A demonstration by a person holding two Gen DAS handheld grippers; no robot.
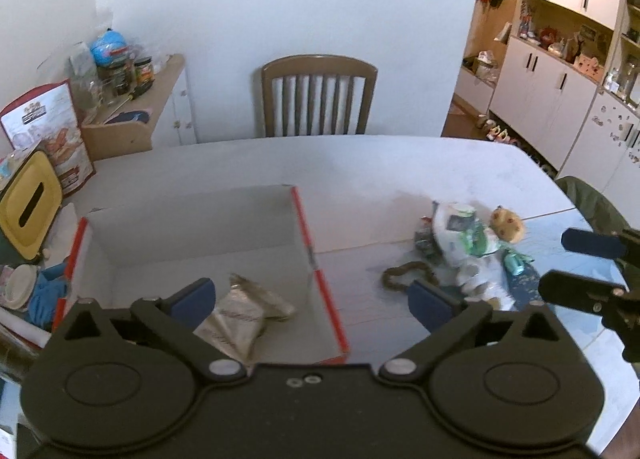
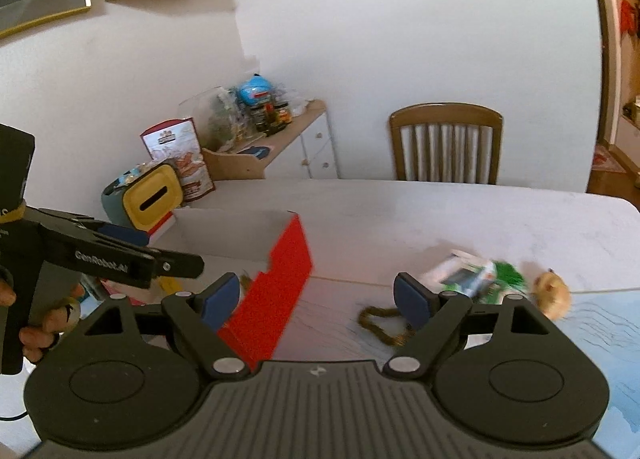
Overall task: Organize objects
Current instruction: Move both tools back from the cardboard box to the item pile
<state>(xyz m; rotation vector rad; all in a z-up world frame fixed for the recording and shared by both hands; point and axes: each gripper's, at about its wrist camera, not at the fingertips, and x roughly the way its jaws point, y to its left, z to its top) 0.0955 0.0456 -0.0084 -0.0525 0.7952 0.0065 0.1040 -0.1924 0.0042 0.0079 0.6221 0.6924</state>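
Both tongs are spread wide with nothing between their blue pads. My left tongs (image 1: 312, 299) hang over the right wall of an open white box with red edges (image 1: 316, 255) that sits on the left half of the desk (image 1: 360, 163). One crumpled silvery packet (image 1: 244, 311) lies on the box floor. My right tongs (image 2: 316, 299) hover above the bare desk between the box's red side and a small heap near the right edge. That heap holds a white and green wrapper (image 1: 468, 235), a tan plush toy (image 1: 508, 225) touching it on the right, and a brown beaded loop (image 1: 408, 273) lying just in front. Beyond the box's far left corner stands a yellow-lidded container (image 1: 28, 207), with a red printed bag (image 1: 52, 127) upright behind it. A wooden chair (image 1: 318, 95) faces the desk's far edge.
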